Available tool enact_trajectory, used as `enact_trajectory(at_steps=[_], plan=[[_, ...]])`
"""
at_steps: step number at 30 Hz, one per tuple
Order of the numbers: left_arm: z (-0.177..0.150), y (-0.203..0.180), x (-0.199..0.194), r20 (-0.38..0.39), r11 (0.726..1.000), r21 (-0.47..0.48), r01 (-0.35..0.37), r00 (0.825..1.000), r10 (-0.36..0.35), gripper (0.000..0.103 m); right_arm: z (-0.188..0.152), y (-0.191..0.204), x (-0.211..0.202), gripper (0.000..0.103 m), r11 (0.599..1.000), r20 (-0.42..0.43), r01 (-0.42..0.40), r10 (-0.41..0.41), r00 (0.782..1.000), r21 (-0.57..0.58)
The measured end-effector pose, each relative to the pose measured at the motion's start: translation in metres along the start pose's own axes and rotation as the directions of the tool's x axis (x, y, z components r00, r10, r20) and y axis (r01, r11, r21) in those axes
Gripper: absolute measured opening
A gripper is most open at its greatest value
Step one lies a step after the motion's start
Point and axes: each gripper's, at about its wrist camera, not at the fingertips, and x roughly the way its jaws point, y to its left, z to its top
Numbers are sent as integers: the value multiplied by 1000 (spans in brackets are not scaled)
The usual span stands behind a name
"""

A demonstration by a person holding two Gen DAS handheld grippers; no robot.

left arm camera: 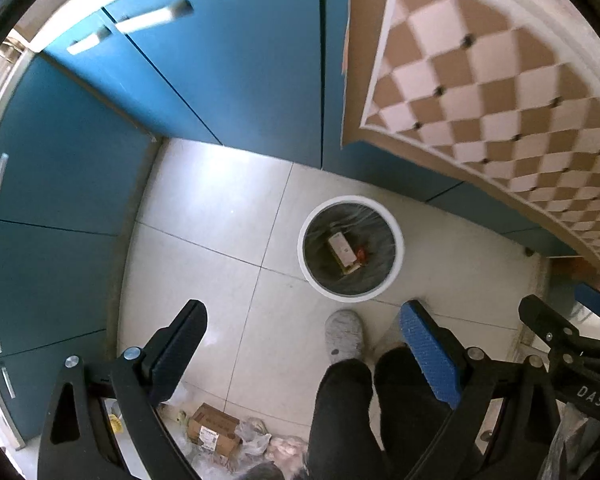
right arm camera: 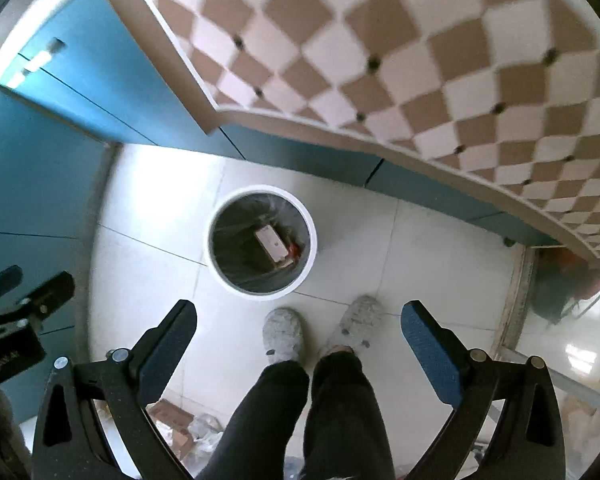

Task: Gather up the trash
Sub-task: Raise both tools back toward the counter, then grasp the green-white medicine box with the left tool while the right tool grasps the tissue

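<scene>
A white round trash bin (left arm camera: 396, 258) with a clear liner stands on the pale tiled floor; it also shows in the right wrist view (right arm camera: 220, 268). A small carton (left arm camera: 342, 250) lies inside it, also seen in the right wrist view (right arm camera: 274, 245). Loose trash lies on the floor near the person's legs: a brown cardboard box (left arm camera: 214, 428) and crumpled plastic bags (left arm camera: 256, 436); the box also shows in the right wrist view (right arm camera: 172, 416). My left gripper (left arm camera: 304, 328) is open and empty, high above the floor. My right gripper (right arm camera: 300, 324) is open and empty, also high up.
Blue cabinet doors (left arm camera: 220, 80) line the back and left. A table with a checkered cloth (left arm camera: 480, 80) overhangs at the right. The person's legs and grey slippers (right arm camera: 284, 334) stand just in front of the bin. The right gripper shows at the left view's edge (left arm camera: 556, 328).
</scene>
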Motion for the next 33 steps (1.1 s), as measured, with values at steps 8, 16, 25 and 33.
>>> enact_trajectory(at_steps=[8, 16, 25, 33], plan=[[1, -3, -89, 68, 999, -8, -38, 997, 39, 99, -8, 4, -123, 103, 999, 69, -51, 51, 996, -3], [40, -45, -183, 290, 995, 50, -84, 955, 66, 99, -13, -22, -205, 103, 972, 146, -207, 190, 971, 110], [121, -194, -231, 412, 957, 273, -101, 911, -21, 99, 22, -163, -269, 103, 888, 324, -285, 167, 931, 361], [211, -352, -209, 309, 899, 433, -69, 948, -76, 99, 54, -343, -280, 103, 765, 370, -277, 55, 928, 582]])
